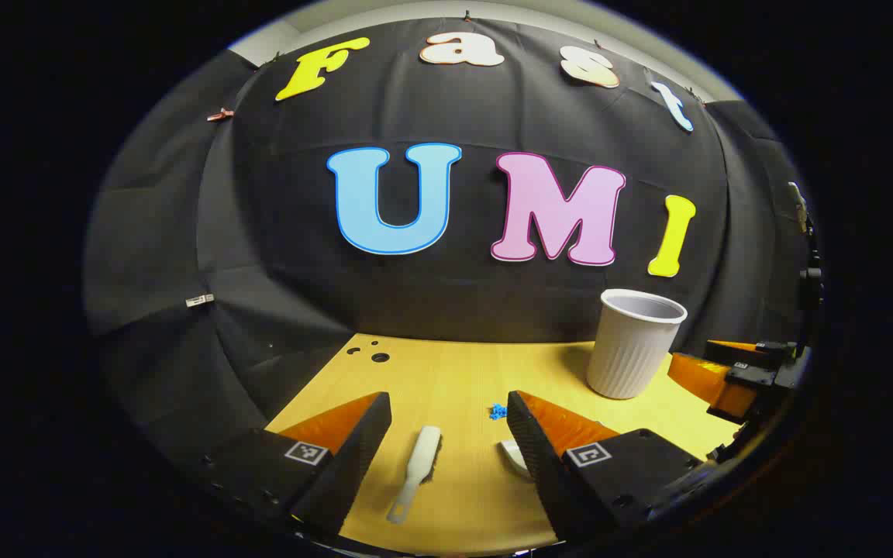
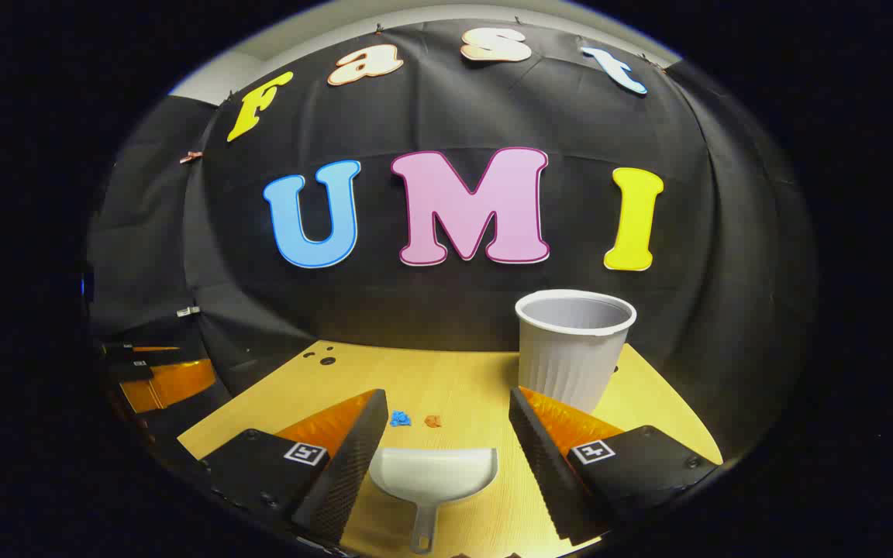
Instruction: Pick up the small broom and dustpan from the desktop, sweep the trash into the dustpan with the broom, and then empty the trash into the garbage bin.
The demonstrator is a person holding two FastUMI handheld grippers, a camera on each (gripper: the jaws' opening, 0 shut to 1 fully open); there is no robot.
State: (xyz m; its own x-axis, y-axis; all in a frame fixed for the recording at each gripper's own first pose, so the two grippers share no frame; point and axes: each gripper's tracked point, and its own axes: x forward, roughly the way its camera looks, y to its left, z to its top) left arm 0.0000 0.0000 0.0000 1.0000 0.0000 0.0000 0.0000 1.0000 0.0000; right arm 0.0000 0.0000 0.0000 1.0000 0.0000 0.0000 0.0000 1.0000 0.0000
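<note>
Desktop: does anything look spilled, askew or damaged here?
Nothing damaged. The only loose bits are the trash: a blue scrap and an orange scrap on the desktop beyond the dustpan. The broom lies flat, and the bin stands upright.

You had no word, brand or number that could be read; the left gripper [image 1: 449,422] carried a black-and-white square marker [image 1: 307,452] on each finger block, a coded pattern and not writing; your right gripper [image 2: 446,422] bore a like patterned square [image 2: 305,452] on each of its blocks; a small white tag [image 1: 199,300] on the booth cloth [image 1: 183,232] was too small to make out.
</note>
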